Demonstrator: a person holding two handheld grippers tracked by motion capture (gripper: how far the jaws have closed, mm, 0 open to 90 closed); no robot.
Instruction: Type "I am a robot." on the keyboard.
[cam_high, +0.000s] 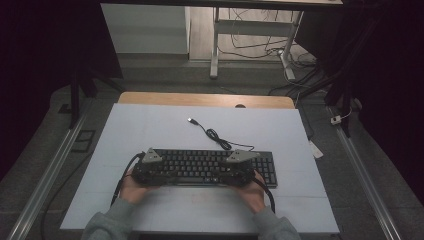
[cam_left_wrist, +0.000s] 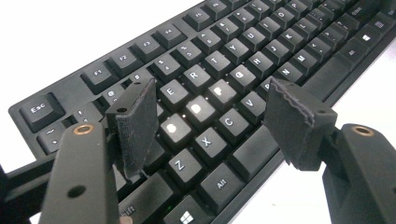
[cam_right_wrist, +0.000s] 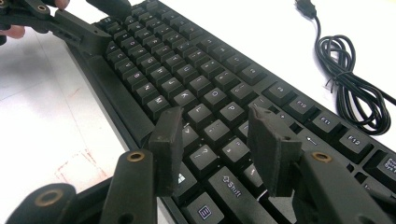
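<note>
A black keyboard (cam_high: 200, 167) lies across the near middle of the white table (cam_high: 150, 125). A person's hands hold both grippers over it. My left gripper (cam_high: 150, 170) hovers above the keyboard's left end. In the left gripper view it (cam_left_wrist: 210, 100) is open, with its pads (cam_left_wrist: 137, 121) standing over the letter keys (cam_left_wrist: 201, 109) and nothing between them. My right gripper (cam_high: 239, 170) is over the keyboard's right part. It (cam_right_wrist: 215, 116) is open above the keys beside the Shift key (cam_right_wrist: 233, 184). The left gripper (cam_right_wrist: 100, 21) also appears far off in that view.
The keyboard's black cable (cam_high: 217, 137) runs back from its far edge in a small coil (cam_right_wrist: 350, 88) and ends in a loose USB plug (cam_high: 191, 120). A wooden strip (cam_high: 205, 99) borders the table's far edge. A white desk frame (cam_high: 215, 45) and floor cables stand beyond.
</note>
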